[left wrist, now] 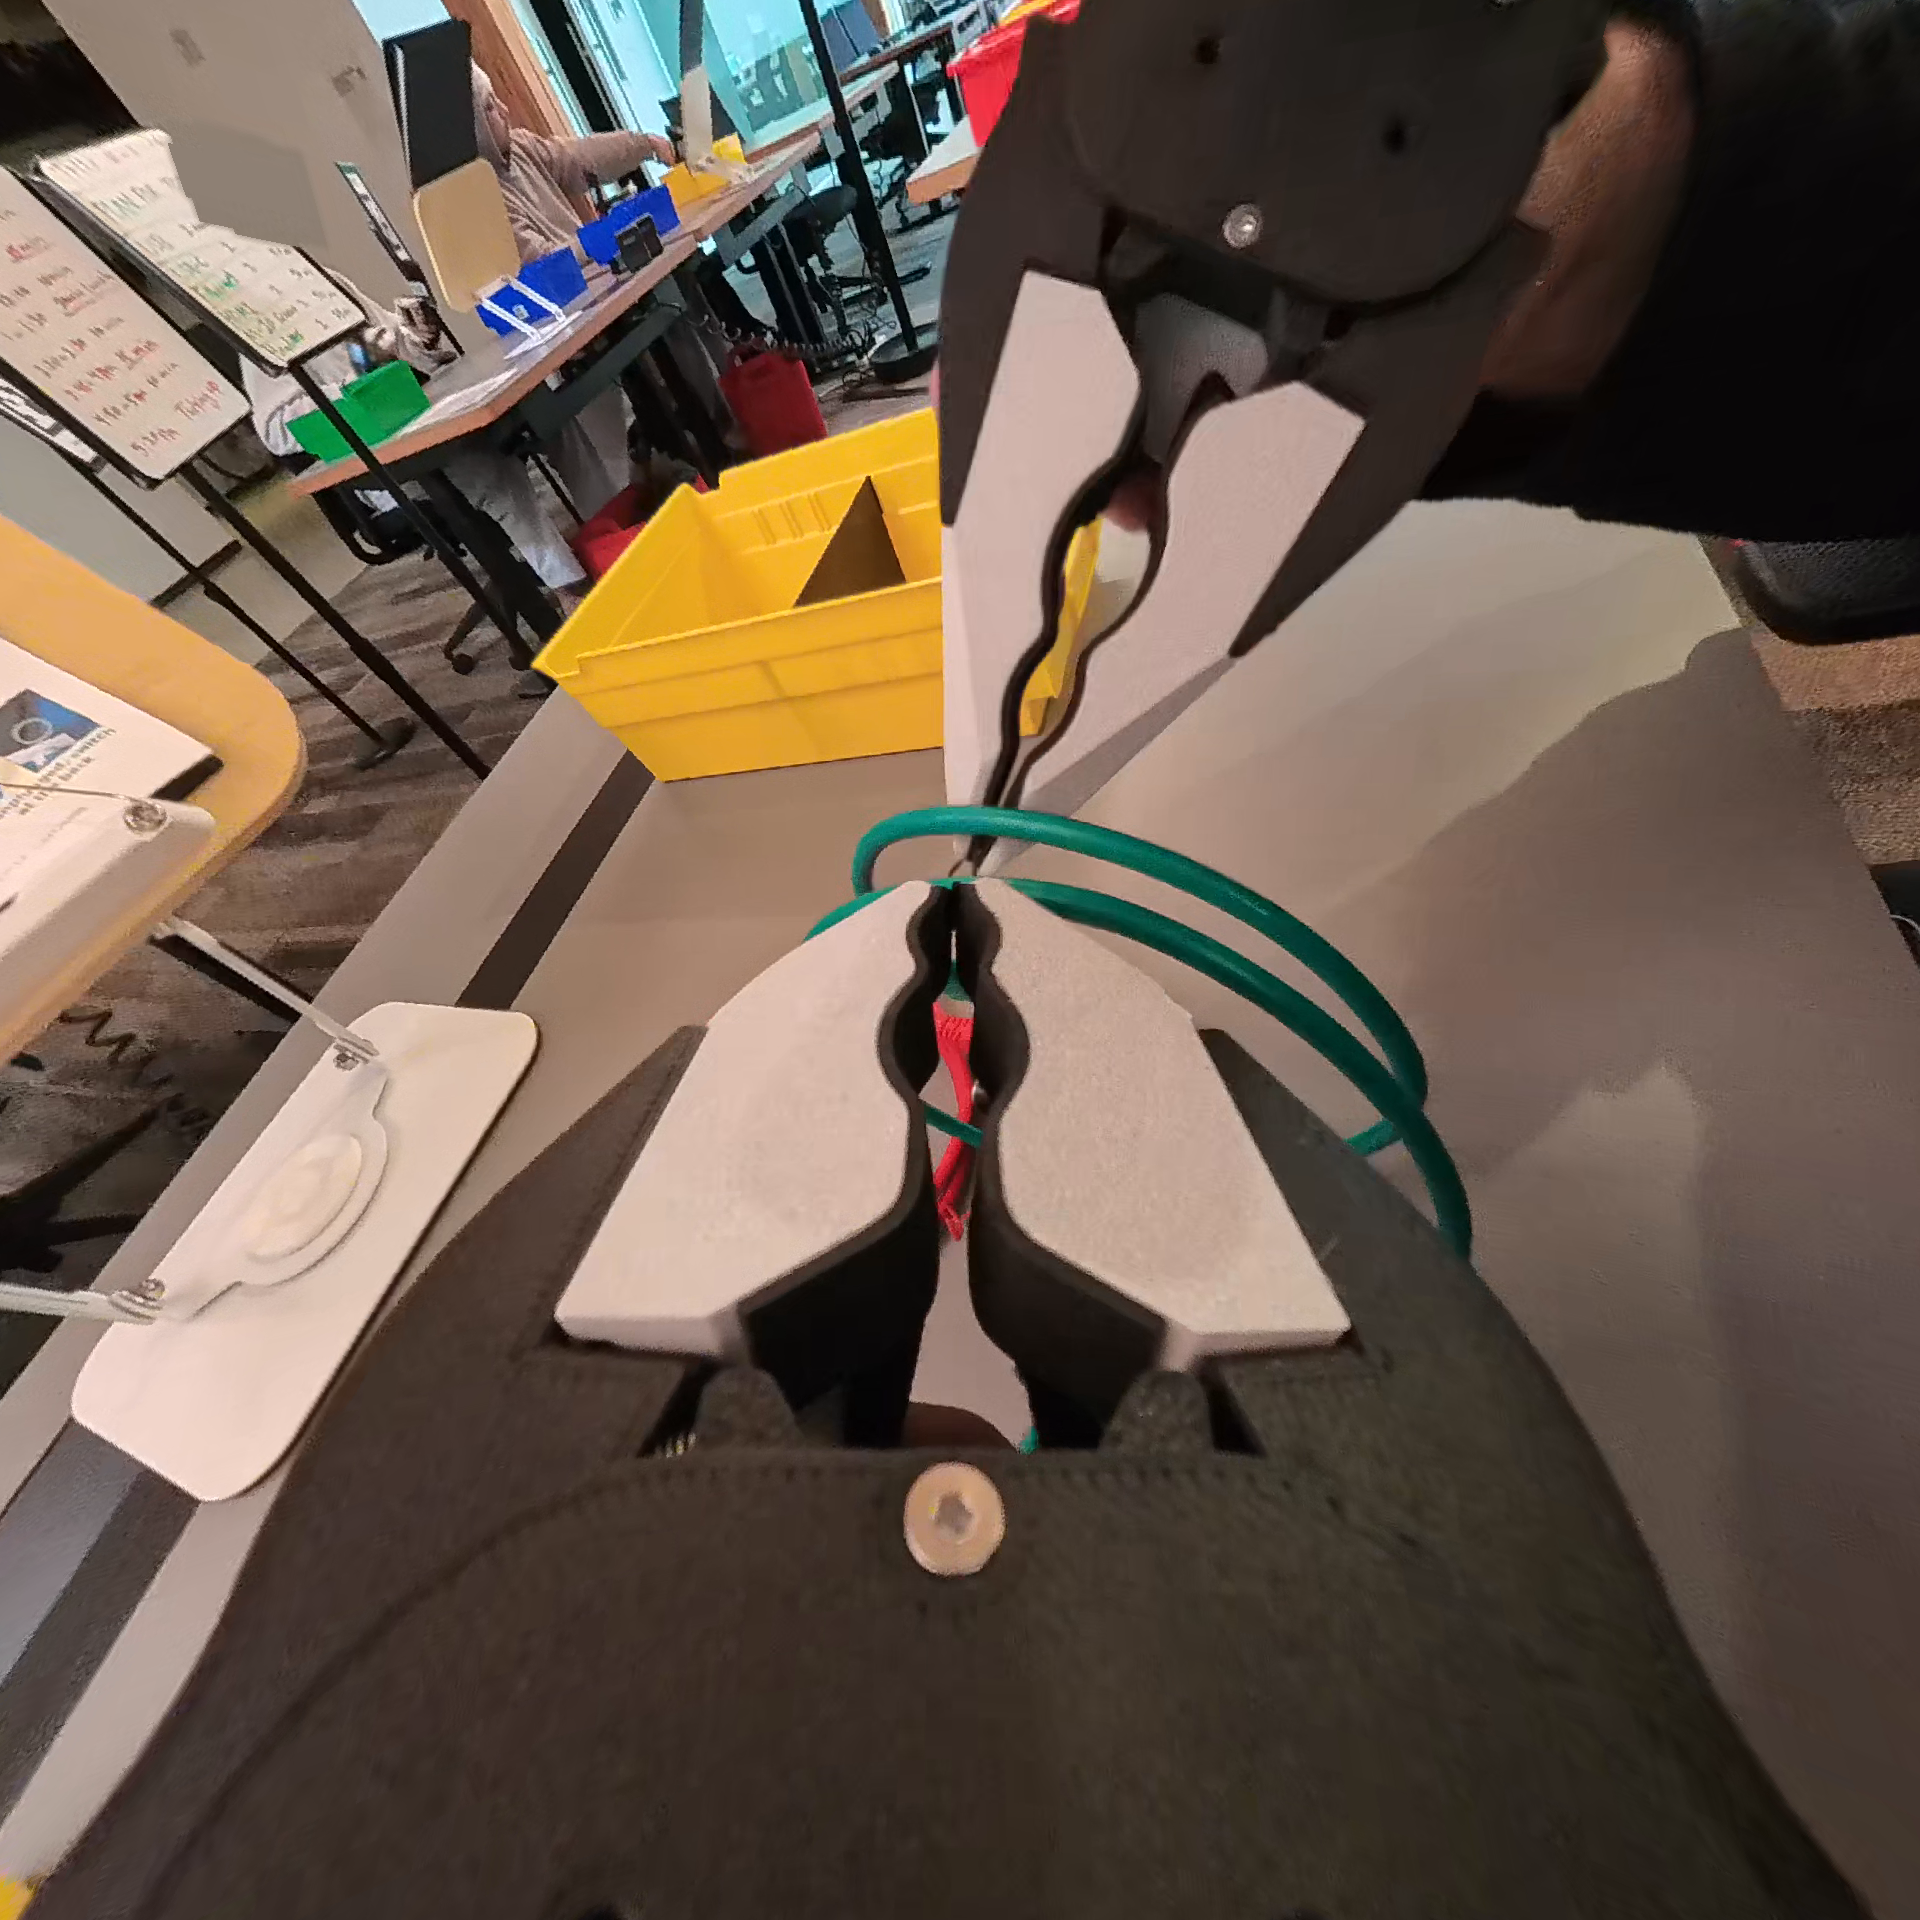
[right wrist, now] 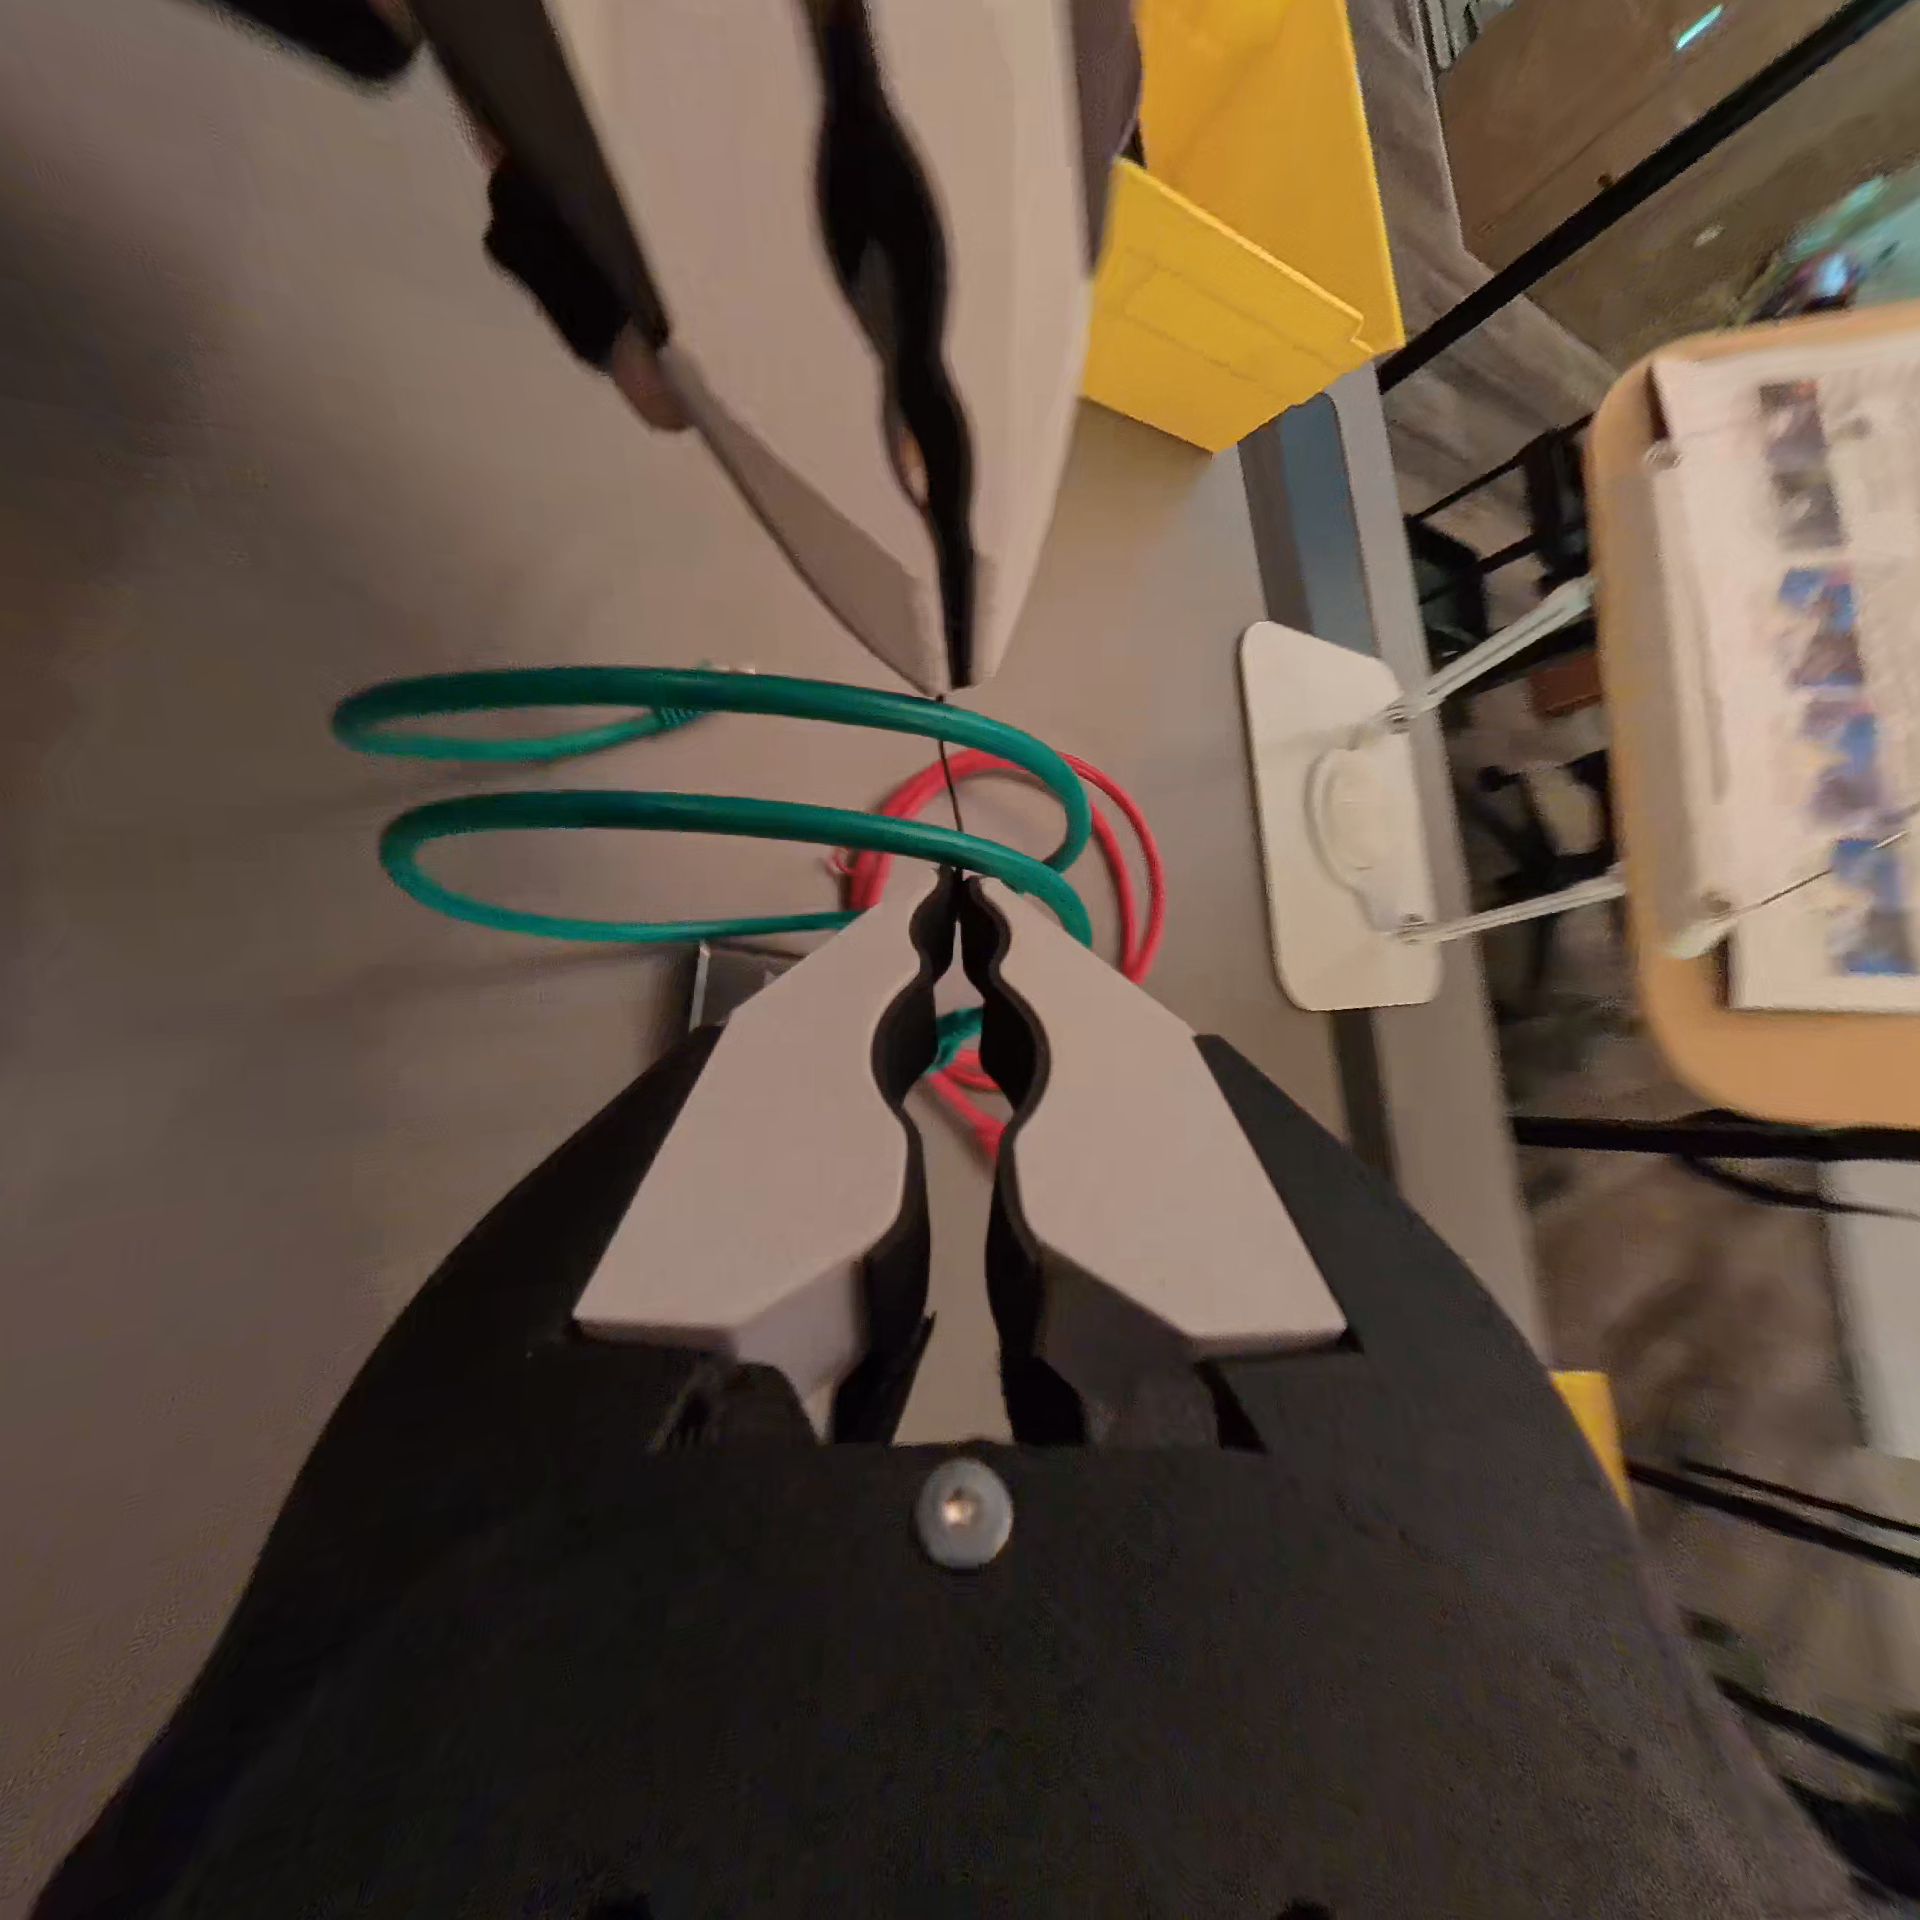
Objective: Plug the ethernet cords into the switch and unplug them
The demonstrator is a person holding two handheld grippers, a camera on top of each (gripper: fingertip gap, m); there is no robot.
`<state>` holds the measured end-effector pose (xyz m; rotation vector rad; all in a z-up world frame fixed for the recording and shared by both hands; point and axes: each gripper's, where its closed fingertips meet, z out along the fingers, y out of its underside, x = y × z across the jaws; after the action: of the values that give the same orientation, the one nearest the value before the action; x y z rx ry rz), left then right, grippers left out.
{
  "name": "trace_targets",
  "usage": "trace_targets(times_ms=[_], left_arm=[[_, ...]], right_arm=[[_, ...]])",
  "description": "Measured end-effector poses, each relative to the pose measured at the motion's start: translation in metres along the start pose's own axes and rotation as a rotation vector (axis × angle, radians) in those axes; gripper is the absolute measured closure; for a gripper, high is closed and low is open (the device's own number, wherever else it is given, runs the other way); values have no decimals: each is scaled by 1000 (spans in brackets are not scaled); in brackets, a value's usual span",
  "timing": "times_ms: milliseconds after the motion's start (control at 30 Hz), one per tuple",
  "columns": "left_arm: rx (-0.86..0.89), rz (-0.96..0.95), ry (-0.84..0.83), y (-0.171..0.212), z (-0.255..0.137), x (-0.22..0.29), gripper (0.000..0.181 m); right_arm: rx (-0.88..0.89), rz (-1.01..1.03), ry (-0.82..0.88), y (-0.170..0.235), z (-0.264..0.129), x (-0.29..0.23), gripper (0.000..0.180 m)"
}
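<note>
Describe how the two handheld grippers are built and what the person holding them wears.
Both grippers, left and right, share one design: a matte black textured plastic body with a silver screw in its middle and two pale grey fingers whose dark inner edges are wavy. No cables or markings show on them. A black sleeve covers the arm behind the right gripper.

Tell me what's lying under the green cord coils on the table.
A red cord lies looped on the grey table beneath the green cord. Both grippers' jaws cover part of it, so its plugs stay hidden.
</note>
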<state>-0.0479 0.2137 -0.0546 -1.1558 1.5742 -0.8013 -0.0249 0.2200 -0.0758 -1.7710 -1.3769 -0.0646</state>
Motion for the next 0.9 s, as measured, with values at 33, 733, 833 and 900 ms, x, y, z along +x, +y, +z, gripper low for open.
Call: trace_targets(times_ms=[33, 733, 833, 900], left_arm=[[-8, 9, -4, -1, 0, -1, 180], [-114, -18, -2, 10, 3, -4, 180], [-101, -35, -10, 10, 2, -7, 180], [-88, -51, -10, 9, 1, -8, 180]], right_arm=[[-30, -77, 26, 0, -1, 2, 180], [-112, -784, 324, -20, 9, 10, 180], [-82, -730, 337, -17, 9, 9, 180], [-66, -671, 343, -15, 8, 10, 179]])
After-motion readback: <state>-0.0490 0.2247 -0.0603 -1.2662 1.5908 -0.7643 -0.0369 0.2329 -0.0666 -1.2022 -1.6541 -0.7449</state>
